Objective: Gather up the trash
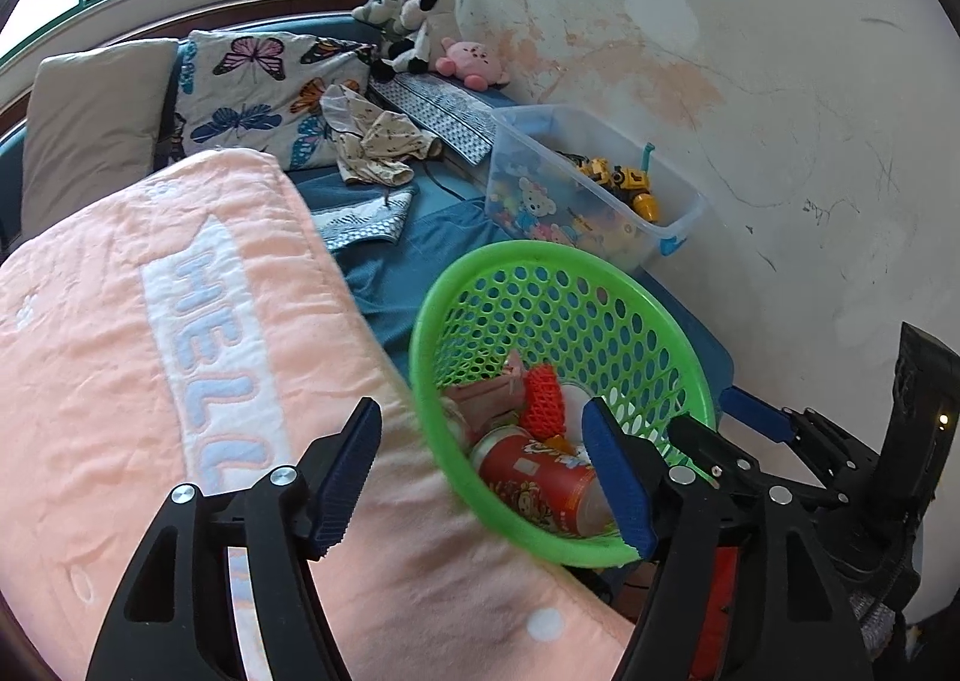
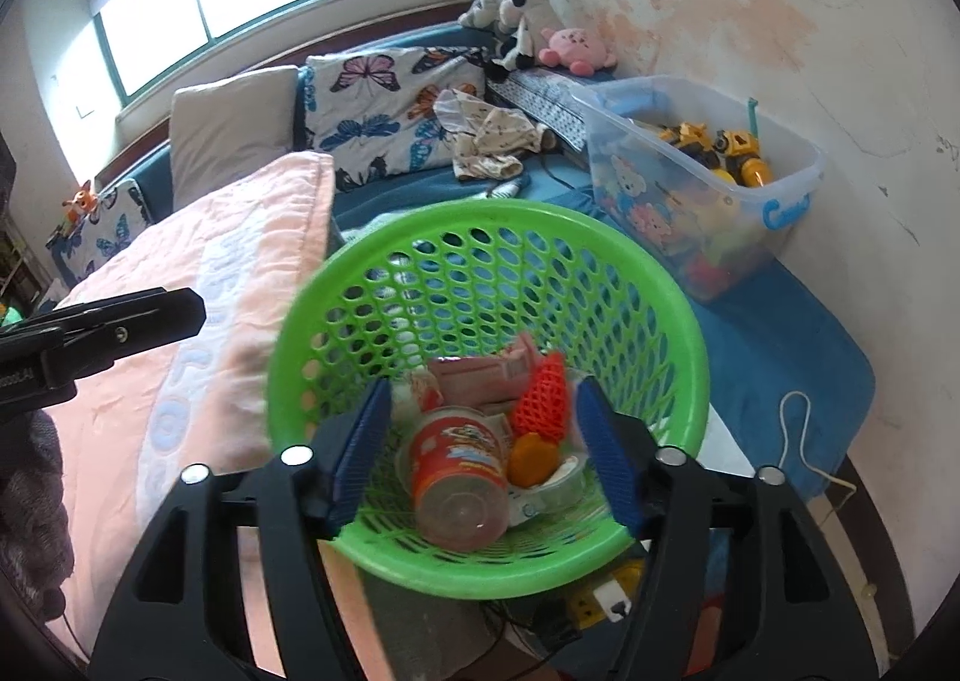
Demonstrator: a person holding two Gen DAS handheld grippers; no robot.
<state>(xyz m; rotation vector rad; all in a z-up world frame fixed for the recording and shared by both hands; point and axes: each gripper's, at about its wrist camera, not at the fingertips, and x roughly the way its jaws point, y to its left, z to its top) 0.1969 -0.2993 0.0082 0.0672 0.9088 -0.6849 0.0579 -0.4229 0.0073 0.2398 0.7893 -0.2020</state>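
Here both tools gape empty: the left tool (image 1: 486,477) straddles the round green perforated plastic basket's (image 2: 684,309) rim; your right tool (image 2: 480,447) hangs over the red printed cup (image 2: 456,471) inside, at the bed's wall-side edge. Withdraw upward, clear of the rim.

Both wrist views above green basket (image 1: 474,285)

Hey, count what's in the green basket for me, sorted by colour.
Red: 1, a cup
Pink: 1, a packet
Orange: 2, a foam net and a lid
Clear: 1, a tape roll
Total: 5 that I can tell apart in the basket; smaller scraps may be hidden underneath.
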